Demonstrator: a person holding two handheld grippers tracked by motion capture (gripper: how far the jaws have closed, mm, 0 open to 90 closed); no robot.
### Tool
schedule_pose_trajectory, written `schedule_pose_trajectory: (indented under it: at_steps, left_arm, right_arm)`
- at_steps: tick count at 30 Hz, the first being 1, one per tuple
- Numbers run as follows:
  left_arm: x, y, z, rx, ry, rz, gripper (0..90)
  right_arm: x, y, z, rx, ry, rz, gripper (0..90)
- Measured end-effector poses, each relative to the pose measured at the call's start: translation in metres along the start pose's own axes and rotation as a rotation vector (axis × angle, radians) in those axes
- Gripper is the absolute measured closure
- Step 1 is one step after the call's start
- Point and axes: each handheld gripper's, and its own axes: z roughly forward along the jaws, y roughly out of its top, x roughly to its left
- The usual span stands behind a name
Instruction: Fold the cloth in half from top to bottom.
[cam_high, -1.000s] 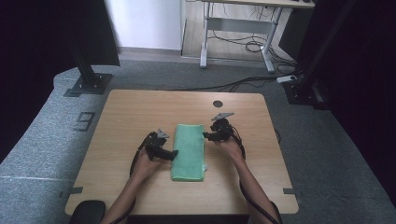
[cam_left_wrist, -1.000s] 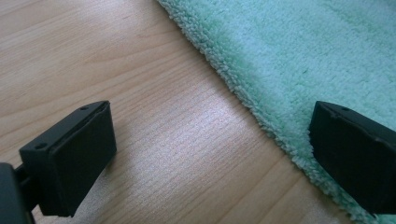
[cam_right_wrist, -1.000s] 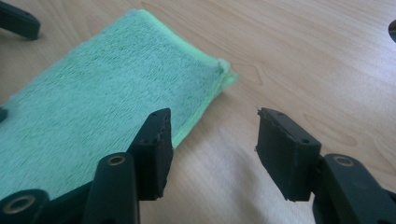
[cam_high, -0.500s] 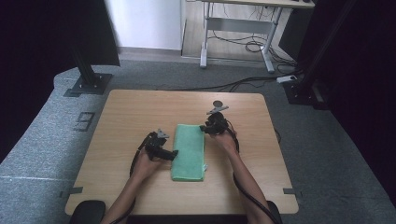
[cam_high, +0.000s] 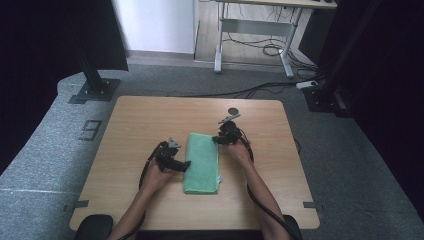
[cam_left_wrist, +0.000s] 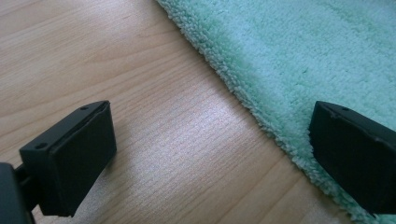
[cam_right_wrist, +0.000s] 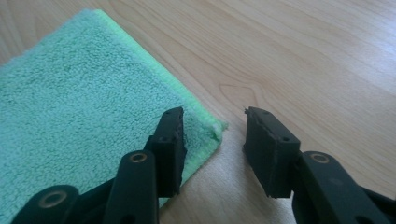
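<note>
Folded towel (cam_high: 202, 162) lies mid-desk (cam_high: 150, 115); right gripper (cam_right_wrist: 212, 147), fingers part-spread and just closing, straddles its far right corner, seemingly not yet pinching; left gripper (cam_left_wrist: 210, 154) spread at left edge; next: close on corner.

You can read one mark: a large digit "9" (cam_high: 93, 130), laid in dark strips on the grey floor mat (cam_high: 60, 150) just off the table's far left corner. You find no lettering, label or brand on anything else here.
</note>
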Motion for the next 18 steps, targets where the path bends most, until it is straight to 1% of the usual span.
schedule_pose_trajectory:
  at_steps: [2,3,5,7,8,9,10,13,16,18]
  left_arm:
    - [0.0,0.0,0.0,0.0,0.001,0.0,1.1]
    - [0.0,0.0,0.0,0.0,0.0,0.0,1.1]
    - [0.0,0.0,0.0001,0.0,0.0,0.0,1.1]
    - [0.0,0.0,0.0001,0.0,0.001,0.0,1.1]
    - [-0.0001,0.0,0.0001,0.0,0.001,0.0,1.2]
    - [-0.0001,0.0,0.0001,0.0,0.001,0.0,1.2]
    - [-0.0001,0.0,0.0,0.0,0.001,0.0,1.2]
    - [-0.0001,0.0,0.0001,0.0,0.001,0.0,1.2]
    - [-0.0001,0.0,0.0001,0.0,0.001,0.0,1.2]
    - [-0.0001,0.0,0.0001,0.0,0.002,0.0,1.2]
  right_arm:
    - [0.0003,0.0005,0.0,0.001,0.021,-0.001,63.1]
    - [0.0003,0.0005,0.0,0.001,0.021,-0.001,63.1]
    - [0.0003,0.0007,0.0001,0.002,0.045,0.002,69.6]
    - [0.0009,0.001,0.0003,0.003,0.053,0.006,73.7]
    - [0.0008,0.0012,0.0006,0.005,0.067,0.017,78.6]
    - [0.0008,0.0012,0.0006,0.005,0.067,0.017,78.6]
    - [0.0008,0.0011,0.0008,0.01,0.082,0.037,82.6]
    - [0.002,0.0015,0.0006,0.013,0.08,0.047,84.6]
    - [0.0062,0.0037,-0.0005,0.028,0.051,0.027,86.1]
    - [0.009,0.005,-0.0029,0.026,0.037,0.015,86.4]
